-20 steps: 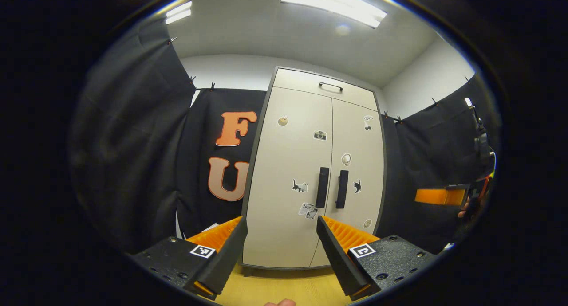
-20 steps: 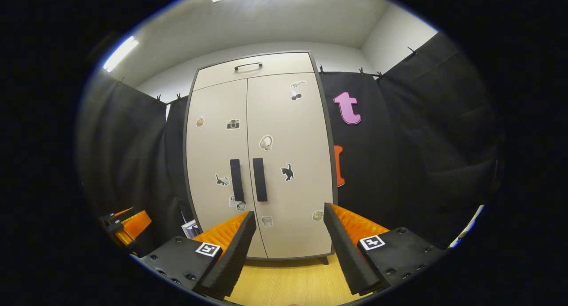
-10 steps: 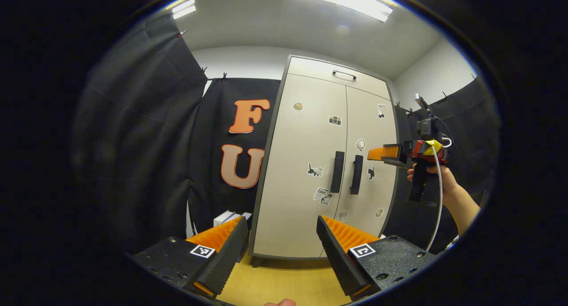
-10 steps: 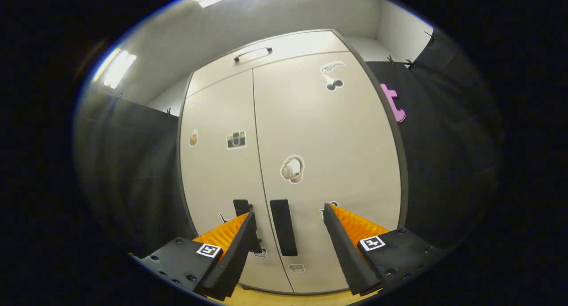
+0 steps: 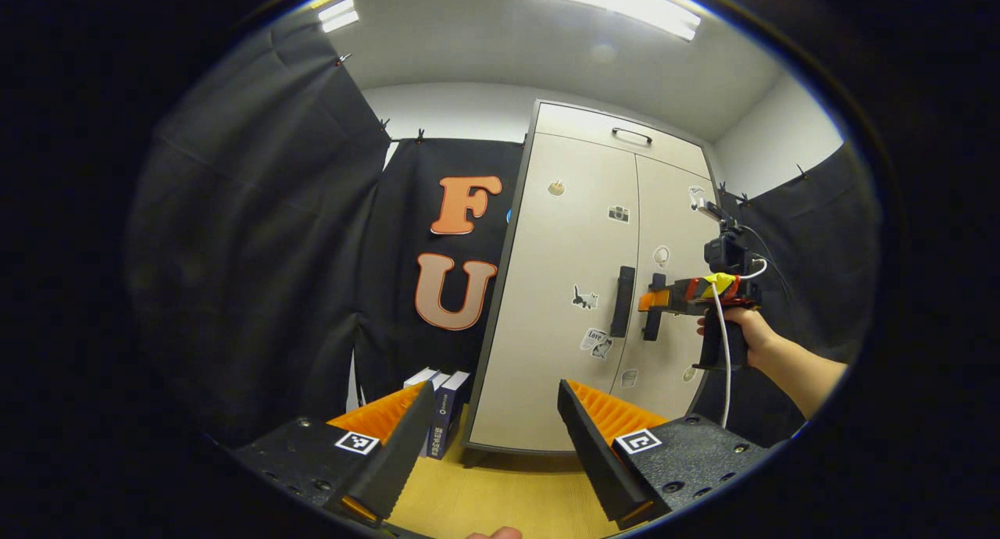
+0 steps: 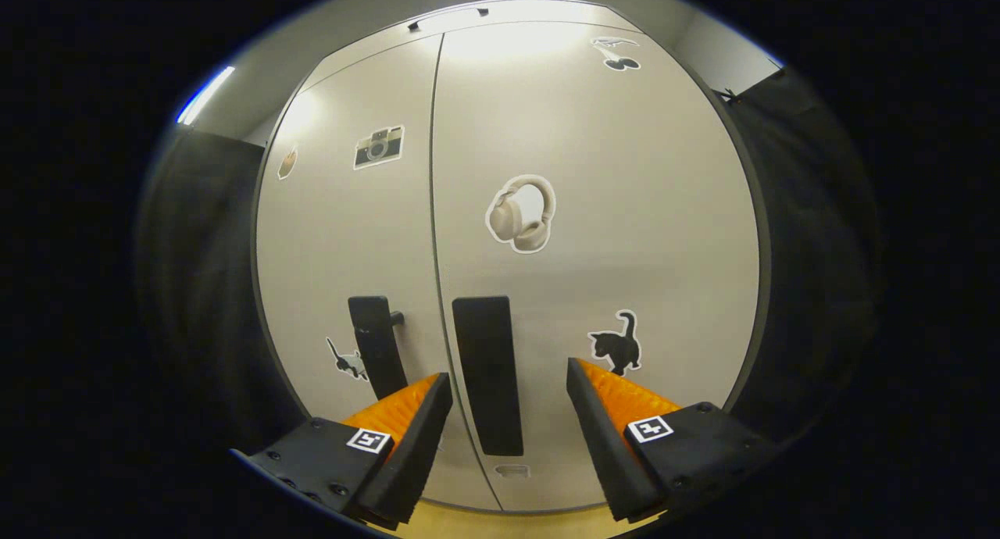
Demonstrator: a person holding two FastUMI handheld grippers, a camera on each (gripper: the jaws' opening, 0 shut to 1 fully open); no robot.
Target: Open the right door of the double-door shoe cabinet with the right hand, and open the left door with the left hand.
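Flanking cabinet (image 5: 562,289): books (image 5: 441,402), dark cloth (image 5: 258,242).

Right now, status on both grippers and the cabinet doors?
Right gripper open, right door handle between its fingers, not gripped. Left gripper open, back from the cabinet. Both doors shut. Nothing in the way.

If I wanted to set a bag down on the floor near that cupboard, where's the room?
The wooden floor in front of the shoe cabinet looks bare. Left of the cabinet it is crowded: books stand against the black cloth. At the handles, the right gripper takes the space.
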